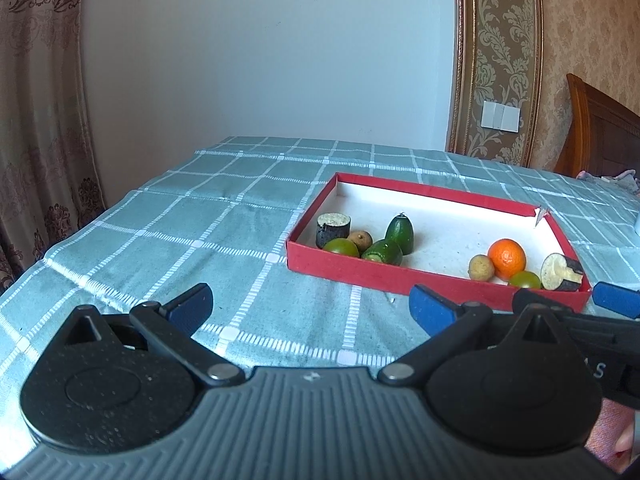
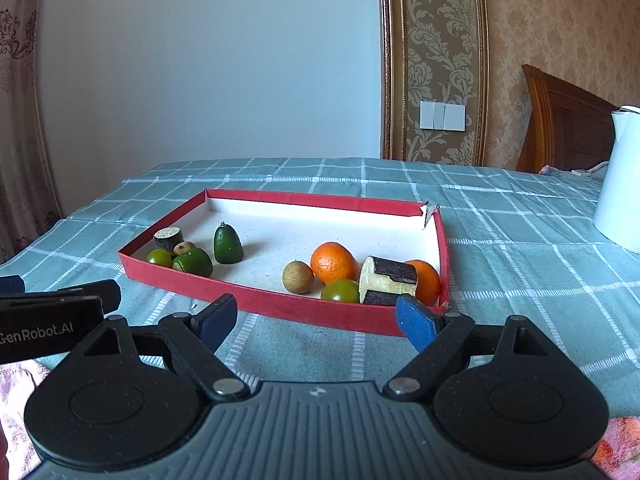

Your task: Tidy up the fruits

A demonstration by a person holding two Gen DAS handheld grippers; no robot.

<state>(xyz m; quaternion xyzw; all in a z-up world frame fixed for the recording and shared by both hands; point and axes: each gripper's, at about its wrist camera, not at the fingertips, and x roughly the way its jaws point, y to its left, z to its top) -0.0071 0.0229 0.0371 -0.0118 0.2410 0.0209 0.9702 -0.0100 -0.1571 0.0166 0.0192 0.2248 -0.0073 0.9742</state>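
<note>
A shallow red box [image 1: 400,278] [image 2: 280,309] with a white floor lies on the checked tablecloth. Its left end holds a dark cane piece [image 1: 333,230], a green round fruit [image 1: 341,247], a small brown fruit [image 1: 360,238] and two dark green pointed fruits [image 1: 400,234]. At the right end are an orange [image 2: 333,262], a second orange [image 2: 428,280], a brown fruit [image 2: 298,277], a green fruit [image 2: 340,291] and a split cane piece [image 2: 390,280]. My left gripper [image 1: 312,306] and right gripper [image 2: 316,318] hover side by side before the box's near wall, both open and empty.
A white jug [image 2: 620,180] stands on the table to the right of the box. A wooden headboard [image 2: 568,120] rises behind the far right edge. Curtains [image 1: 36,120] hang at the left. Bare cloth [image 1: 180,216] stretches left of the box.
</note>
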